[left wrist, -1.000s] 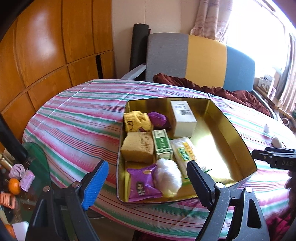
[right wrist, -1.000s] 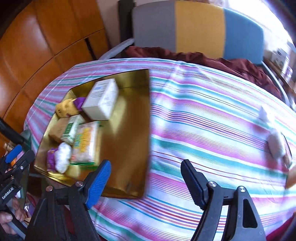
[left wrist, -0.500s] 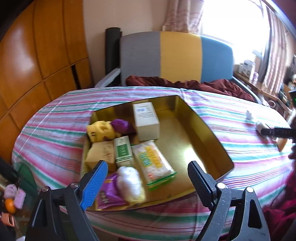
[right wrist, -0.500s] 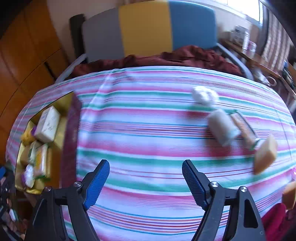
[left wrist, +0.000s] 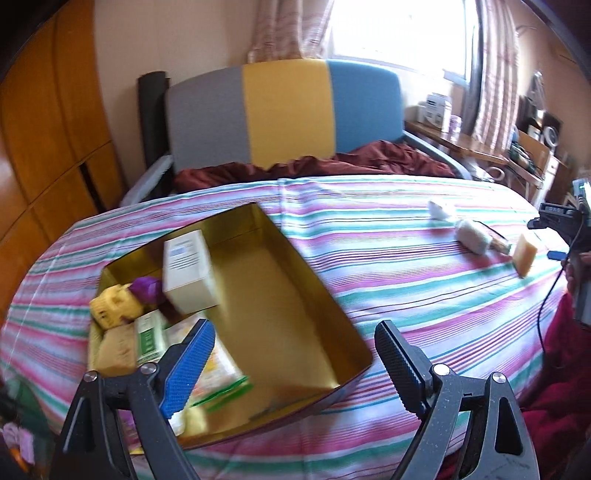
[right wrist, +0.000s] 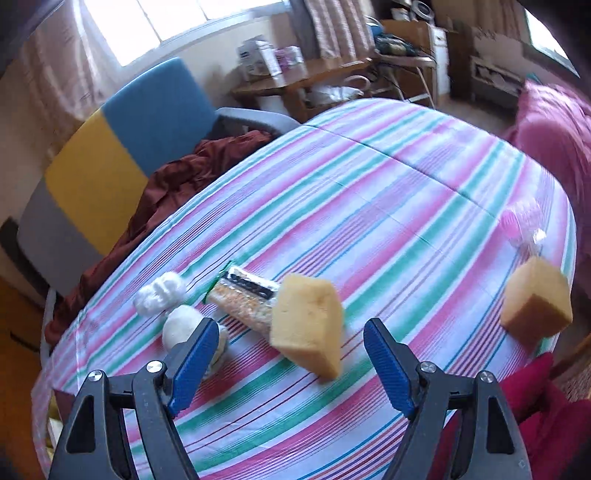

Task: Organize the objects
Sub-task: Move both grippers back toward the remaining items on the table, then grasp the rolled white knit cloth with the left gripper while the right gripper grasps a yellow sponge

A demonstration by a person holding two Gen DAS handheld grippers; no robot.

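Left gripper (left wrist: 291,354): fingers spread wide, nothing held, above gold tray (left wrist: 332,317) of packaged items. Right gripper (right wrist: 286,356): fingers wide, unloaded, near yellow sponge (right wrist: 308,325) lying on striped table (right wrist: 388,206).

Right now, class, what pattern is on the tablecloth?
The tablecloth has pink, green and white stripes; the right wrist view shows it best.

A lived-in home: curtained window (left wrist: 406,33), armchair (left wrist: 284,114) (tricolour), striped tablecloth (right wrist: 369,206).
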